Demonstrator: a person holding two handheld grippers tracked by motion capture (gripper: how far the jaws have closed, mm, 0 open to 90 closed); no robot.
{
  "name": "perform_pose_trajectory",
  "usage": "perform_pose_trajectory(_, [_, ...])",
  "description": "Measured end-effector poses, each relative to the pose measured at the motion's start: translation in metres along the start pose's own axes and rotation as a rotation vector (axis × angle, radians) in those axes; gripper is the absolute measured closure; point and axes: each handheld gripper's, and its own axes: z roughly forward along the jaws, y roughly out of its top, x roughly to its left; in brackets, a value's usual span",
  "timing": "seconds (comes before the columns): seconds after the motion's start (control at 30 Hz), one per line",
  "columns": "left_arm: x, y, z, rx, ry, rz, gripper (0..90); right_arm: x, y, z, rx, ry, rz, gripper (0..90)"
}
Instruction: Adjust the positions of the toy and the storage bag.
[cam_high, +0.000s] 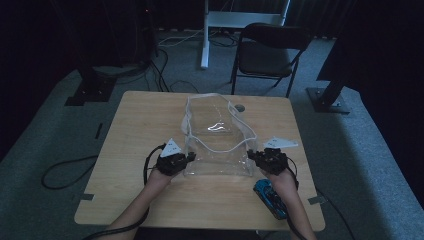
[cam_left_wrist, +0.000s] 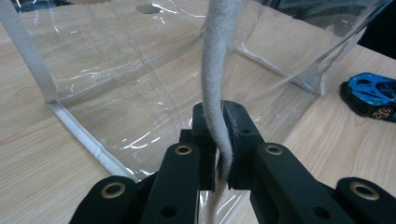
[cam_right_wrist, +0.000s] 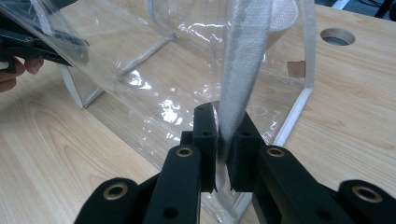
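A clear plastic bag (cam_high: 216, 132) with white fabric trim stands open in the middle of the wooden table. My left gripper (cam_high: 189, 159) pinches the bag's near left edge; in the left gripper view (cam_left_wrist: 219, 140) its jaws are shut on the white trim strap (cam_left_wrist: 215, 56). At the near right edge my right gripper (cam_high: 251, 155) does the same, jaws (cam_right_wrist: 223, 140) clamped on the white trim (cam_right_wrist: 247, 51). A blue toy car (cam_high: 269, 198) lies on the table by the right wrist, also seen as the car (cam_left_wrist: 371, 93) beyond the bag's corner.
The light wooden table (cam_high: 140, 125) has a round hole (cam_high: 240, 107) behind the bag. A dark folding chair (cam_high: 267, 52) and a white desk leg (cam_high: 205, 35) stand beyond the far edge. Cables lie on the carpet at left.
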Motion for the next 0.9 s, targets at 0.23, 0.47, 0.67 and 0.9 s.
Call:
perform_pose_trajectory(0.23, [-0.009,0.009,0.016,0.004,-0.026,0.012,84.6,-0.013,-0.008,-0.012,-0.011,-0.032,0.027,83.2])
perform_pose_trajectory(0.47, [-0.018,0.017,0.032,0.005,-0.051,0.015,84.6,-0.024,-0.018,-0.027,-0.023,-0.051,0.054,83.2])
perform_pose_trajectory(0.67, [-0.021,0.02,0.039,0.008,-0.068,0.021,84.6,-0.03,-0.023,-0.033,-0.021,-0.062,0.06,83.0])
perform_pose_trajectory(0.9, [-0.026,0.021,0.042,0.016,-0.089,0.025,84.5,-0.034,-0.027,-0.04,-0.019,-0.078,0.074,82.7])
